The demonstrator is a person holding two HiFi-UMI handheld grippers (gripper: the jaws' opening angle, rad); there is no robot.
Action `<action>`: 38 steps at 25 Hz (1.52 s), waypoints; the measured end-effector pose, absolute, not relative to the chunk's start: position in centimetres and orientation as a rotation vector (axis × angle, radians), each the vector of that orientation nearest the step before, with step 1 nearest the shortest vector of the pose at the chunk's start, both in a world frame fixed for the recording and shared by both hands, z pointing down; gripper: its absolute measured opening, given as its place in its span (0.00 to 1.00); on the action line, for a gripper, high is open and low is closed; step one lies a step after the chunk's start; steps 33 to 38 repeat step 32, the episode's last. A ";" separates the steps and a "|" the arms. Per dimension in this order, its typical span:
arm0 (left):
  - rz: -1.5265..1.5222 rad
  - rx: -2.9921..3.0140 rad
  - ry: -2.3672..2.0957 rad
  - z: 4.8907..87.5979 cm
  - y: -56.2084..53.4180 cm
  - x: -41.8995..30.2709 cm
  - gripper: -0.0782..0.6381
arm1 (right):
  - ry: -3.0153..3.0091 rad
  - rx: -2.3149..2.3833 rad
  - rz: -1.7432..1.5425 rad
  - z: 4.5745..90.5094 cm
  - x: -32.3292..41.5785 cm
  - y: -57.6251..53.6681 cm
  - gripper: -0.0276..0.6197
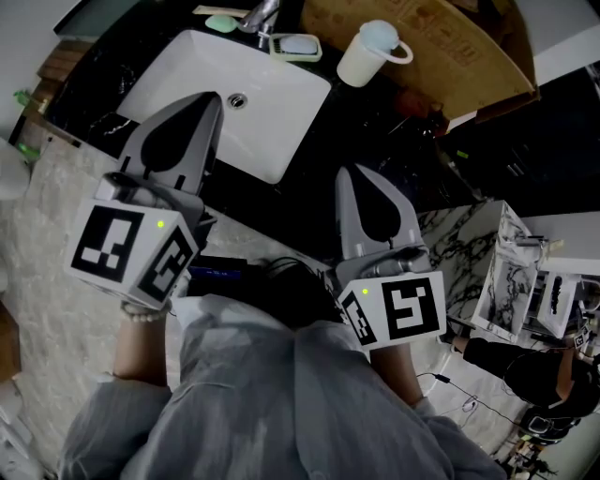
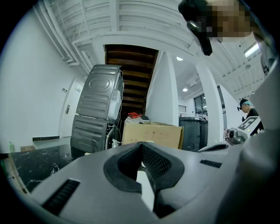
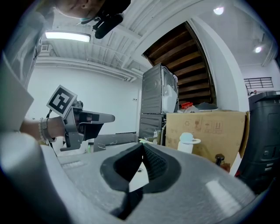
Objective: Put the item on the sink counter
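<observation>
A white cup with a pale blue lid (image 1: pixel 373 52) stands on the black marble sink counter (image 1: pixel 375 131), to the right of the white basin (image 1: pixel 234 94); the right gripper view also shows this cup (image 3: pixel 187 143). My left gripper (image 1: pixel 212 99) hovers over the basin's near left part, its jaws together with nothing between them (image 2: pixel 141 144). My right gripper (image 1: pixel 345 174) is above the counter's front edge, to the right of the basin. Its jaws meet at the tip and hold nothing (image 3: pixel 142 145). No item is in either gripper.
A faucet (image 1: pixel 261 14), a soap dish (image 1: pixel 295 45) and a green piece (image 1: pixel 222 22) sit behind the basin. A cardboard box (image 1: pixel 441 47) stands at the back right. A marble-patterned box (image 1: pixel 506 272) is at the right. Stacked grey machines (image 2: pixel 98 109) rise beyond the counter.
</observation>
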State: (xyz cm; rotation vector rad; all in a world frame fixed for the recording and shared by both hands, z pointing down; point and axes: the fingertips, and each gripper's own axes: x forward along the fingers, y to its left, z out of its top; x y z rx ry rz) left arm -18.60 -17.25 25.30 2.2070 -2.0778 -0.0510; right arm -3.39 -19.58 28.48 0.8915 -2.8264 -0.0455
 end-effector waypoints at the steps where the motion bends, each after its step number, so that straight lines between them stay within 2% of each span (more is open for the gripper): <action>1: -0.051 2.209 -2.076 25.3 -17.3 -18.5 0.12 | -2.828 0.889 -0.046 28.5 -3.4 -19.6 0.04; 38: -0.053 2.251 -2.032 25.4 -18.2 -17.6 0.12 | -2.802 0.891 -0.067 28.7 -3.0 -19.7 0.04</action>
